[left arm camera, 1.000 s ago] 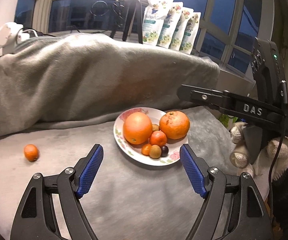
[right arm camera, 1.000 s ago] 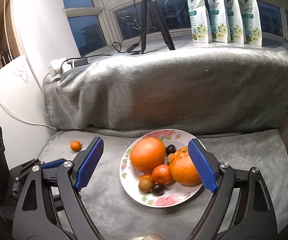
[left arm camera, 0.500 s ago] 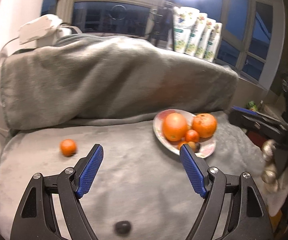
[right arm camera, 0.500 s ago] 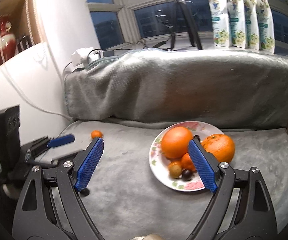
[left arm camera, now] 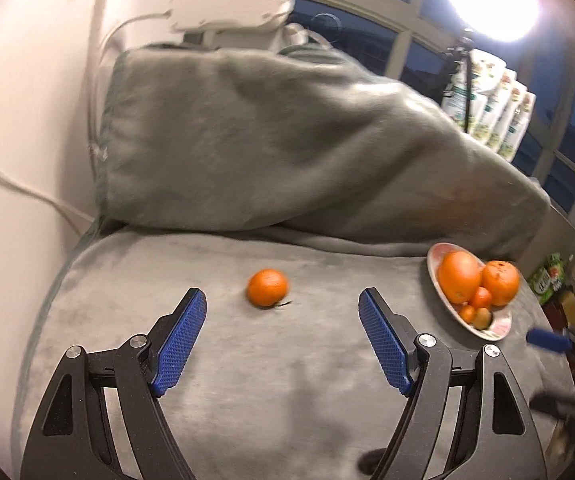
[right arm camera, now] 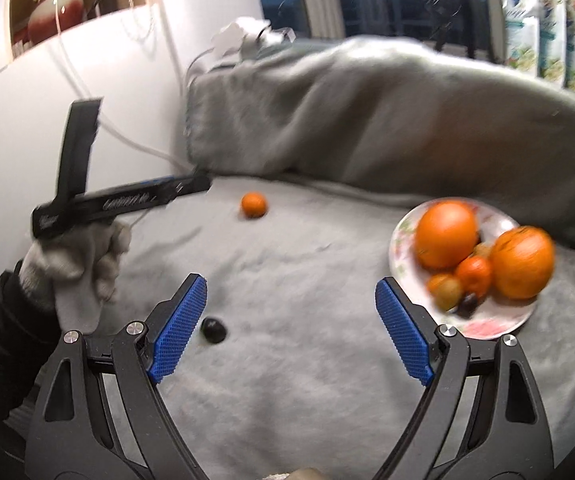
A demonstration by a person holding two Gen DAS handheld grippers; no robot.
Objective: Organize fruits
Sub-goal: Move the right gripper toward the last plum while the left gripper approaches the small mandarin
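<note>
Orange against grey blanket, the stray mandarin is lying at twelve o'clock of the left gripper, whose wide-open, empty fingers are lining up to carry it to the plate.

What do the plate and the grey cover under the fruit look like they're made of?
The plate looks like glazed ceramic: white, glossy, with a pink floral print on its rim, though melamine can't be ruled out. The grey cover looks like plush fleece: matte, with a soft nap and rounded folds.
</note>
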